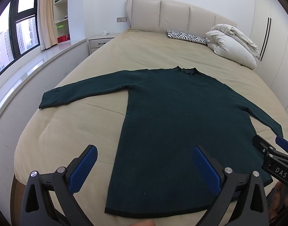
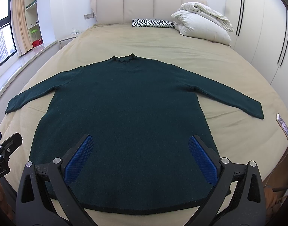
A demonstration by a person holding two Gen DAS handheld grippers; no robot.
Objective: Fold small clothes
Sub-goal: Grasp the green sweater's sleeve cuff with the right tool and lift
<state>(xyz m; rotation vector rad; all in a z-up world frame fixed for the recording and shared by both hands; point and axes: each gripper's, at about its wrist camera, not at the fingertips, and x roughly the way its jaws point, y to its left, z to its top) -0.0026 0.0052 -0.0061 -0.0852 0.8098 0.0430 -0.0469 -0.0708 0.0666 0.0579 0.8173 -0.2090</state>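
A dark green long-sleeved sweater (image 1: 177,116) lies flat on the beige bed (image 1: 72,131), collar away from me, both sleeves spread out; it fills the right wrist view (image 2: 129,109) too. My left gripper (image 1: 145,162) is open and empty above the hem's left half. My right gripper (image 2: 140,152) is open and empty above the middle of the hem. The right gripper also shows at the right edge of the left wrist view (image 1: 270,146). Part of the left gripper shows at the left edge of the right wrist view (image 2: 6,148), too little to tell its state there.
A folded white duvet (image 2: 202,22) and a zebra-print pillow (image 2: 153,23) lie by the headboard. A phone (image 2: 283,125) lies on the bed past the right sleeve cuff. A window ledge (image 1: 31,69) and a nightstand (image 1: 98,42) stand left, wardrobes right.
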